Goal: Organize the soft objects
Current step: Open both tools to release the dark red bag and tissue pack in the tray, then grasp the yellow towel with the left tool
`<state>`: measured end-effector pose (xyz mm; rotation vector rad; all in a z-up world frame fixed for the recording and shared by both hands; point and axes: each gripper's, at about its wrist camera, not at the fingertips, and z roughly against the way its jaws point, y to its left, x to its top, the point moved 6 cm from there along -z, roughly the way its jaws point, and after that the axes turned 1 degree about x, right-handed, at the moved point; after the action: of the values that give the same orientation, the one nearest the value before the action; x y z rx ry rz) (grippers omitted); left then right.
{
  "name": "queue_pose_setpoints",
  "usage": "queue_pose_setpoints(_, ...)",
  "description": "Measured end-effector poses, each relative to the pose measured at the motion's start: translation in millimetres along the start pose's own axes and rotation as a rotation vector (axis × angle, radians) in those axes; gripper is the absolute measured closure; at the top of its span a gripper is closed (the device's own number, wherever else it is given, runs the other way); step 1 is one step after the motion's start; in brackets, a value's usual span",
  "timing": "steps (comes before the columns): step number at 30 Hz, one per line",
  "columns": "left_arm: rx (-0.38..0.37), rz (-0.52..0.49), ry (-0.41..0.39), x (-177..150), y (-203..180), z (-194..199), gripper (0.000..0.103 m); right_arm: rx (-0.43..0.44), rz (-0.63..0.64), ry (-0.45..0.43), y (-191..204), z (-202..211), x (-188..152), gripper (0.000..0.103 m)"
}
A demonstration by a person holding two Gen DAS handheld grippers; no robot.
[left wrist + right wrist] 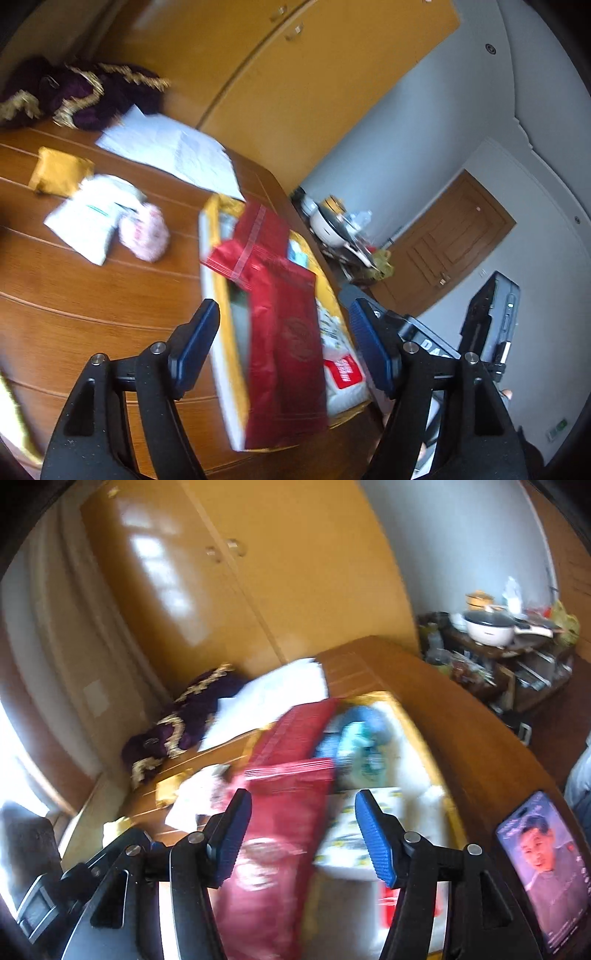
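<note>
Left wrist view: we hover our left gripper and right gripper above the yellow tray, jaws wide, red pouches lying between them.

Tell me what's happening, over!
Left gripper open, empty. Right gripper open, empty. Two red pouches lie in yellow tray. Nothing in the way, over.

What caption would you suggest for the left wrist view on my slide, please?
Open left gripper above red foil bags in a yellow box on a wooden table.
</note>
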<state>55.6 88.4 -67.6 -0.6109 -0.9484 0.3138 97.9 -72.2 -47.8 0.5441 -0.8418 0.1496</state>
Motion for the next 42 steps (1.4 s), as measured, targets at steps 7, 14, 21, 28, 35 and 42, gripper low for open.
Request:
queue_pose_setpoints(7, 0.211, 0.004, -0.098, 9, 60, 55, 0.029, 0.17, 0.174, 0.087, 86, -23, -28, 0.042)
queue_pose_setpoints(14, 0.345, 0.125, -0.175, 21, 118, 93, 0.029, 0.291, 0.288, 0.215, 166, -61, -35, 0.042)
queue_pose_setpoints(21, 0.437, 0.184, -0.22, 29, 150, 111, 0.029, 0.258, 0.297, 0.265, 193, -108, -48, 0.042)
queue_pose_setpoints(28, 0.495, 0.205, -0.206, 26, 167, 115, 0.029, 0.227, 0.24, 0.3, 175, -127, -55, 0.042)
queue_pose_setpoints(35, 0.51, 0.204, -0.188, 24, 171, 114, 0.029, 0.208, 0.252, 0.319, 174, -132, -60, 0.042)
queue_pose_setpoints(42, 0.519, 0.208, -0.169, 23, 173, 107, 0.029, 0.196, 0.252, 0.329, 171, -135, -62, 0.042)
